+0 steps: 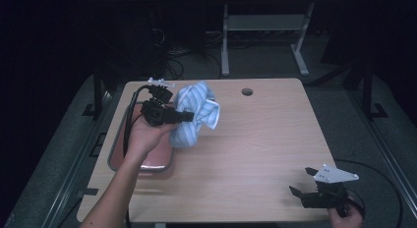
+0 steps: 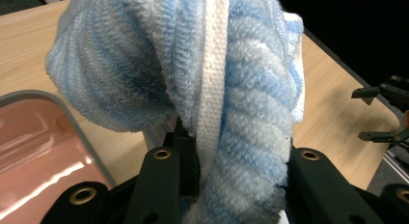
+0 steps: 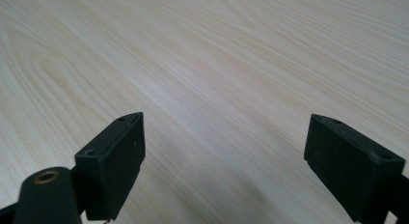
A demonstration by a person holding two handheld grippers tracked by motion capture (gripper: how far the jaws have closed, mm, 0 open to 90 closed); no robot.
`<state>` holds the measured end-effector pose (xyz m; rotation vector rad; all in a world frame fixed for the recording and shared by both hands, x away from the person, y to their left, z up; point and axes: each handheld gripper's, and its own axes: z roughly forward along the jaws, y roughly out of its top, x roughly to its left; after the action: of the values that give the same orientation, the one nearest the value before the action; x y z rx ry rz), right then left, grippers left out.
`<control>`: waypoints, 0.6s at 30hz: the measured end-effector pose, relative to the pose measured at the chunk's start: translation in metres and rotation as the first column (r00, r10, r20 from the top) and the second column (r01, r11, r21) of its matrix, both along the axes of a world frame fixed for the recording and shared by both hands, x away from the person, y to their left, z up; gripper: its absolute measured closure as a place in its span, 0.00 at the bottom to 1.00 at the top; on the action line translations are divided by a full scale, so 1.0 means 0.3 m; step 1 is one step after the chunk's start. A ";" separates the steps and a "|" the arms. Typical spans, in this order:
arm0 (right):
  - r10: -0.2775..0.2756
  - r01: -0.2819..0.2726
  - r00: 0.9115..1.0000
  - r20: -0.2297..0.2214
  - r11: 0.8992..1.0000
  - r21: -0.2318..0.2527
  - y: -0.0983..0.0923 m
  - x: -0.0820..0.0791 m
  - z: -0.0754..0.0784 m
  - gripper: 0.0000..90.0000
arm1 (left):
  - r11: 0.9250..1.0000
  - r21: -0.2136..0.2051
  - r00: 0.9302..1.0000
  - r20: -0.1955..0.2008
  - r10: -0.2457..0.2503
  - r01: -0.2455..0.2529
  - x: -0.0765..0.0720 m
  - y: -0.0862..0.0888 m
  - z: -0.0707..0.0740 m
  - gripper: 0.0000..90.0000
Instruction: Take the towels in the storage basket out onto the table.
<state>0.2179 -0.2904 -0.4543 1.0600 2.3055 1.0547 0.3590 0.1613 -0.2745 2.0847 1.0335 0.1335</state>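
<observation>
The towel (image 2: pixel 193 89) is soft looped terry cloth with blue and white stripes and a flat woven white band, the desk (image 3: pixel 217 64) is smooth matt pale wood grain, the tray (image 2: pixel 34 147) looks glossy pink with a grey rim, and the hand-held gripper (image 3: pixel 241 166) is matt black plastic.

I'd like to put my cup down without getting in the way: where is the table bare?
Bare wood runs between the towel and the right gripper, past the round hole. It is crowded on the left, where the left gripper holds the towel beside the pink tray.
</observation>
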 end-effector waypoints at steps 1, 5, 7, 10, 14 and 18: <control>-0.002 0.002 1.000 -0.002 1.000 0.001 0.000 0.000 0.000 0.15 | 1.000 -0.001 1.000 -0.002 -0.003 0.003 0.001 -0.007 -0.003 0.75; -0.003 0.003 1.000 -0.002 1.000 0.002 -0.002 -0.001 0.000 0.15 | 1.000 0.006 0.999 -0.018 -0.027 0.027 0.005 -0.038 -0.021 0.75; -0.003 0.003 1.000 -0.001 1.000 0.003 -0.002 -0.001 0.000 0.15 | 0.999 0.015 0.999 -0.021 -0.034 0.034 0.007 -0.053 -0.029 0.75; -0.002 0.002 1.000 0.000 1.000 0.003 -0.002 0.000 0.001 0.15 | 0.999 0.019 0.999 -0.030 -0.044 0.045 0.011 -0.077 -0.041 0.75; 0.000 0.000 1.000 0.002 1.000 0.005 0.000 0.000 0.002 0.15 | 0.998 0.026 0.998 -0.035 -0.055 0.056 0.015 -0.107 -0.055 0.75; 0.001 -0.001 1.000 0.003 1.000 0.002 0.000 -0.002 0.003 0.15 | 0.997 0.025 0.997 -0.047 -0.068 0.069 0.020 -0.129 -0.072 0.75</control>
<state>0.2174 -0.2903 -0.4535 1.0577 2.3029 1.0589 0.3651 0.1225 -0.2961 2.1534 0.9906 0.0654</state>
